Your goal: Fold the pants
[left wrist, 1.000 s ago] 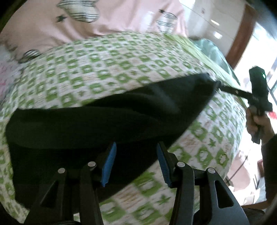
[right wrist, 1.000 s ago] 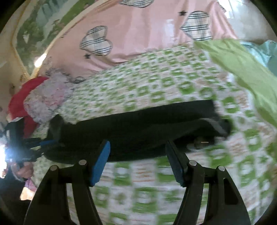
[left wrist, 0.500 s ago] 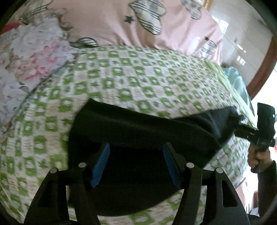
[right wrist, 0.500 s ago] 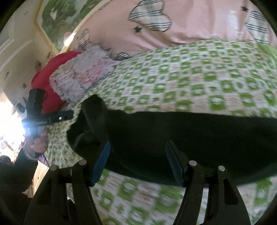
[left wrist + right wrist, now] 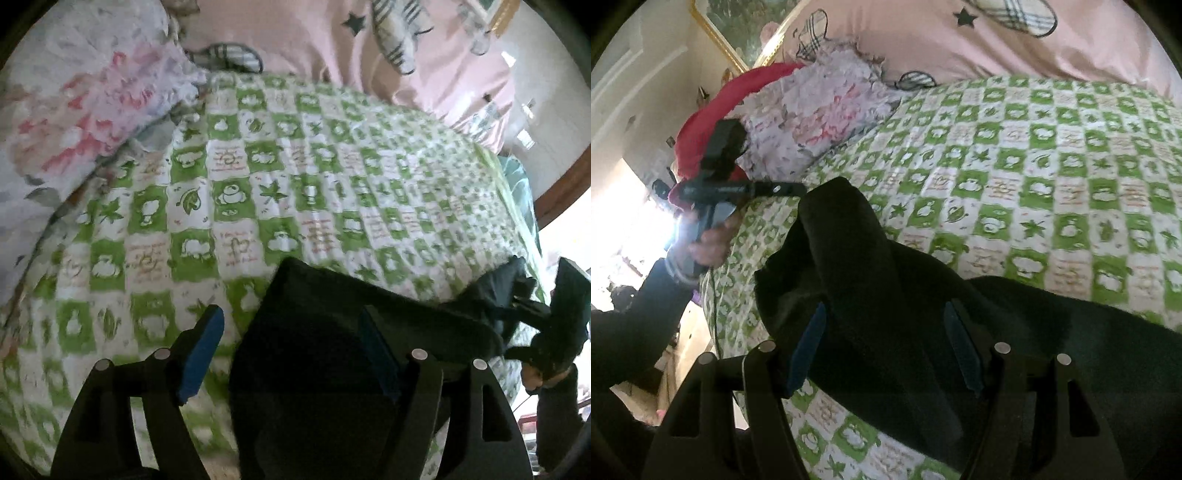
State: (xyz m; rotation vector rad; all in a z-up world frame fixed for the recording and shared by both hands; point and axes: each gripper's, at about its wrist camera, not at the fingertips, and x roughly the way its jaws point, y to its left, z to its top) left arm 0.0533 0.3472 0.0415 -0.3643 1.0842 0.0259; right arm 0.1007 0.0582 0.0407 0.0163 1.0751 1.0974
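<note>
The black pants (image 5: pixel 332 350) lie across the green-and-white checked bedspread (image 5: pixel 295 184). My left gripper (image 5: pixel 291 350) is open, its fingers astride the near left corner of the pants; it also shows in the right wrist view (image 5: pixel 798 190), its tip at the pants' left end. My right gripper (image 5: pixel 886 347) is open over the dark cloth (image 5: pixel 923 314), where a raised fold stands up on the left. In the left wrist view the right gripper (image 5: pixel 517 299) is at the pants' far right end, where the cloth is bunched.
A floral pillow (image 5: pixel 74 110) and a pink heart-print quilt (image 5: pixel 406 55) lie at the head of the bed. A red cushion (image 5: pixel 731 96) sits behind the floral pillow. The bed edge runs along the near side, with bright floor beyond (image 5: pixel 639 229).
Both grippers have swung left along the pants. The pants now look shorter and bunched, with a fold raised at the left end. Both stayed open.
</note>
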